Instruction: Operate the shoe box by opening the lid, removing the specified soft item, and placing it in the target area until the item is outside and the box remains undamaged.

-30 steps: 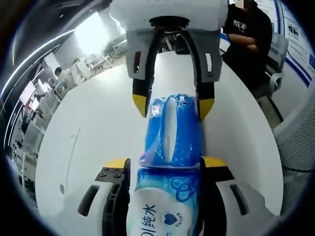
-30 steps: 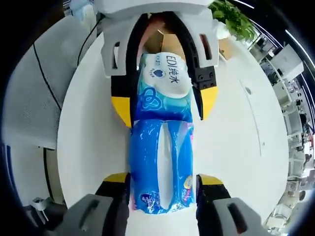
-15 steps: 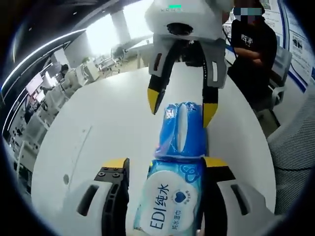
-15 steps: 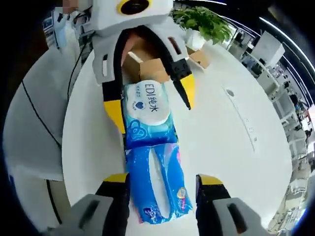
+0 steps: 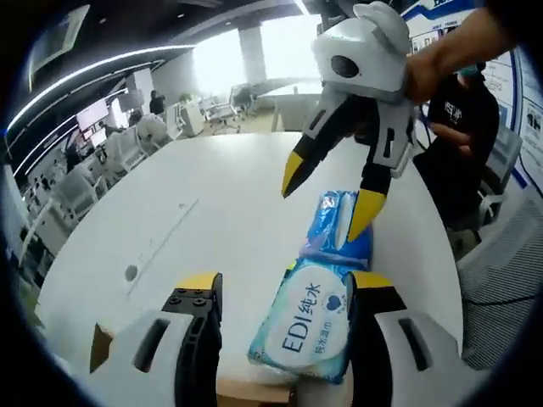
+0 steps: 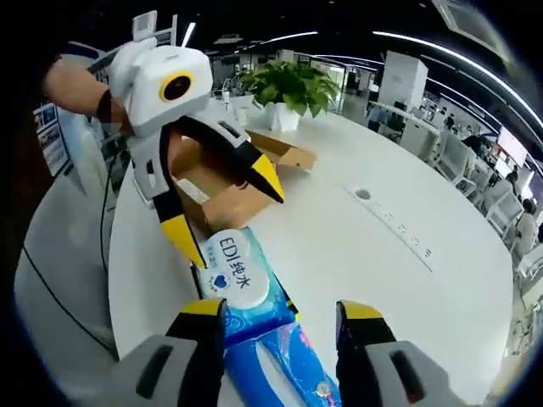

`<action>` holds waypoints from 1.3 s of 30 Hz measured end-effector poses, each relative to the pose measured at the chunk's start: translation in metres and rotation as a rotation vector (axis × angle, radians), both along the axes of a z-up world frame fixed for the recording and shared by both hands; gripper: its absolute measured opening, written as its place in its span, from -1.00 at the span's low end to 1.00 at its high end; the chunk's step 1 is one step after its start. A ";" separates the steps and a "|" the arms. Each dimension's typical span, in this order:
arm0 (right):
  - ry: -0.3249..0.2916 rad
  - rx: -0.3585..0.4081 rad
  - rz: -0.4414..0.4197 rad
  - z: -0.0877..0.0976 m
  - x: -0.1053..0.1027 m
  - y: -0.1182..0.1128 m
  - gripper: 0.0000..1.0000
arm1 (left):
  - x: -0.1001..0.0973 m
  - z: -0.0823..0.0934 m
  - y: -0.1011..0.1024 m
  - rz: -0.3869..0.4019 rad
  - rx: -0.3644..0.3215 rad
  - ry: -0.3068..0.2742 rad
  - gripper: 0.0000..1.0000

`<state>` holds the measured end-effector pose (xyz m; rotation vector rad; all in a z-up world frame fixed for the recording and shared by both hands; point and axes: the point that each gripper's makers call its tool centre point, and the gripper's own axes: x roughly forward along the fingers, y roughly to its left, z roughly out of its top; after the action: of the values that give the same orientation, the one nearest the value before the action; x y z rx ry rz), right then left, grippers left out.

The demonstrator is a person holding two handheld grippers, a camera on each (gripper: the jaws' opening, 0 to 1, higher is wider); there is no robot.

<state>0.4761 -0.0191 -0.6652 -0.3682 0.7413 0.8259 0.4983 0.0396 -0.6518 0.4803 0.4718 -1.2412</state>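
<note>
Left gripper [image 5: 284,288] and right gripper [image 6: 277,315] both have jaws apart, holding nothing. Two soft packs lie end to end on the white table [image 5: 212,203]: wipes [image 5: 310,326] and tissues [image 5: 344,222] (both outside). One open box [image 6: 225,182] sits beyond, near a plant [image 6: 288,85]

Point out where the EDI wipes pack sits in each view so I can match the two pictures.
Left gripper view: EDI wipes pack low and right of centre, lying on the blue tissue pack.
Right gripper view: pack low and left of centre, near the cardboard box.
Shared landmark: the blue tissue pack.
</note>
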 end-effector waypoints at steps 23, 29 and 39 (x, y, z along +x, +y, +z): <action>-0.024 0.124 -0.016 0.015 0.012 0.057 -0.03 | 0.030 0.037 0.083 0.178 -0.114 -0.007 0.20; -0.032 0.166 -0.003 0.020 0.013 0.084 -0.02 | 0.032 0.043 0.107 0.220 -0.133 -0.010 0.20; -0.043 0.206 0.038 0.022 0.004 0.128 0.01 | 0.033 0.050 0.156 0.284 -0.153 -0.012 0.20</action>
<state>0.4800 0.1093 -0.6432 -0.2155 0.6048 0.9188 0.5315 0.1953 -0.6014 0.2799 0.4152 -0.9911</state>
